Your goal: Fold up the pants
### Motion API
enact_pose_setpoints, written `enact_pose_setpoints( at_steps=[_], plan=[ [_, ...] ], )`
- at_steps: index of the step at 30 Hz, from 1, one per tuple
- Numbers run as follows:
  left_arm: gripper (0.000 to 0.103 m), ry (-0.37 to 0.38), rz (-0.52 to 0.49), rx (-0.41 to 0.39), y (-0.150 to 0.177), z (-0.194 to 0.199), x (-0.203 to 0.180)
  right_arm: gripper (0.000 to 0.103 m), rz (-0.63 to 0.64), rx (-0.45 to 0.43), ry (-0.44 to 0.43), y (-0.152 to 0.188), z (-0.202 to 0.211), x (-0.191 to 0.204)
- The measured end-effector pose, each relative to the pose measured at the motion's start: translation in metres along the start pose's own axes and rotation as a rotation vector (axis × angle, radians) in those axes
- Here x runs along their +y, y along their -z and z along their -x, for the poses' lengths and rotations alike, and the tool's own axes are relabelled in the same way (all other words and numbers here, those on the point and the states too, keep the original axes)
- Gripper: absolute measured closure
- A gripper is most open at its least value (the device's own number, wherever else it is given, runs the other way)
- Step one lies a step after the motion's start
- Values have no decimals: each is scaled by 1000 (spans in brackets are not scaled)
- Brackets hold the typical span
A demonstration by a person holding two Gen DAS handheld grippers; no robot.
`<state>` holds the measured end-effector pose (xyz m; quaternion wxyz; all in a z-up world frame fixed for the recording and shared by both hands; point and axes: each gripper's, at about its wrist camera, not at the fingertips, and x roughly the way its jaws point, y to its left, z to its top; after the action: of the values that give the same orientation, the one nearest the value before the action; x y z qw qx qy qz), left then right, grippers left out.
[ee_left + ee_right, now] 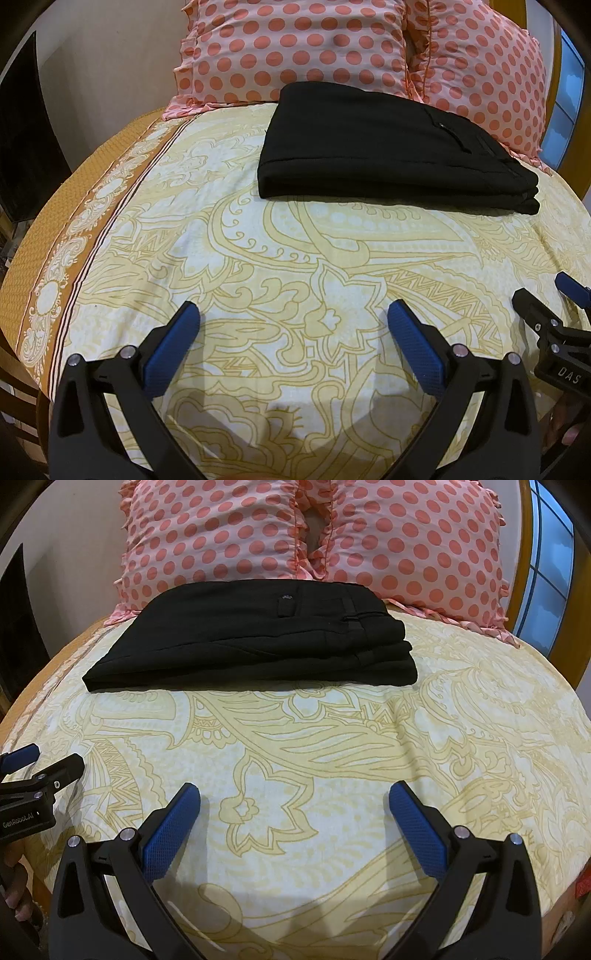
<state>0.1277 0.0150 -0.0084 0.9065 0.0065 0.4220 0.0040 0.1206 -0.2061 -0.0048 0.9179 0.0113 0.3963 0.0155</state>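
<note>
Both grippers empty, pants lying folded ahead

Left gripper (293,314) and right gripper (294,794) hover with jaws spread wide over the yellow paisley bedsheet (332,738); the folded black fabric pants (255,642) lie well ahead, long axis crosswise, neither arm clearly nearer.

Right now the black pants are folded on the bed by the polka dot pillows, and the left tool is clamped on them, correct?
Not quite. The black pants lie folded by the polka dot pillows, but the left tool is open over bare bedsheet, well short of them, as the left wrist view shows.
</note>
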Motion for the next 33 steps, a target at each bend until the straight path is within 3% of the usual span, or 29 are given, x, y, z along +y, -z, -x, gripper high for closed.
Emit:
enact_pose_setpoints(
  at_steps=[33],
  plan=[
    [2, 1, 1, -5, 0, 1, 0, 1, -1, -3, 1, 0, 0, 0]
  ],
)
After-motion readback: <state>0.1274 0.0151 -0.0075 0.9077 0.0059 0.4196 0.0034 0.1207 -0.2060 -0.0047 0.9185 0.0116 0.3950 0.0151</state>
